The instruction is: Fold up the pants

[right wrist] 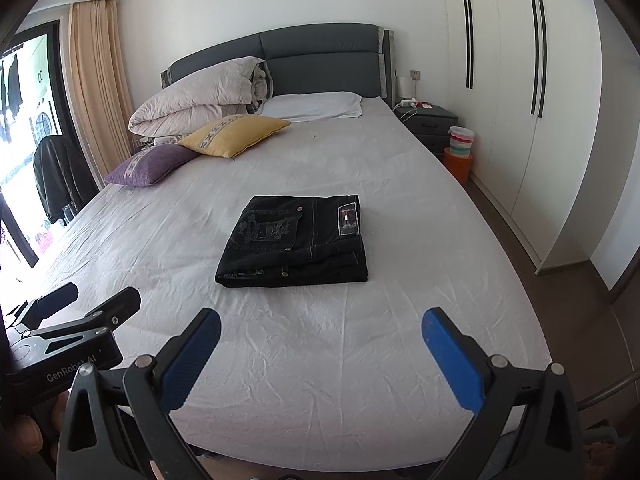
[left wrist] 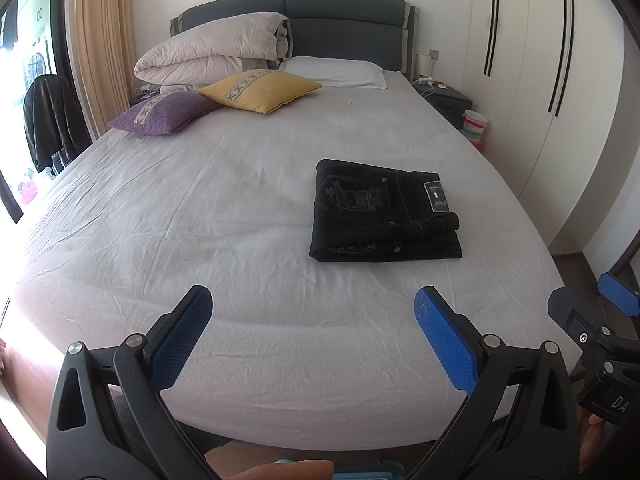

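Black jeans (left wrist: 384,212) lie folded into a compact stack on the grey bed sheet (left wrist: 200,220), right of the bed's middle; they show in the right wrist view (right wrist: 296,240) too. My left gripper (left wrist: 314,304) is open and empty, held above the foot of the bed, well short of the jeans. My right gripper (right wrist: 320,324) is open and empty, also near the foot edge, in front of the jeans. The right gripper's body shows at the right edge of the left wrist view (left wrist: 600,320), and the left gripper's body at the left of the right wrist view (right wrist: 72,320).
A yellow cushion (left wrist: 260,90), a purple cushion (left wrist: 164,114), a folded duvet (left wrist: 212,50) and a white pillow (left wrist: 336,72) lie at the head. A nightstand (left wrist: 444,100) and striped bucket (left wrist: 475,126) stand right of the bed, by white wardrobes (left wrist: 540,60). A jacket (left wrist: 50,120) hangs left.
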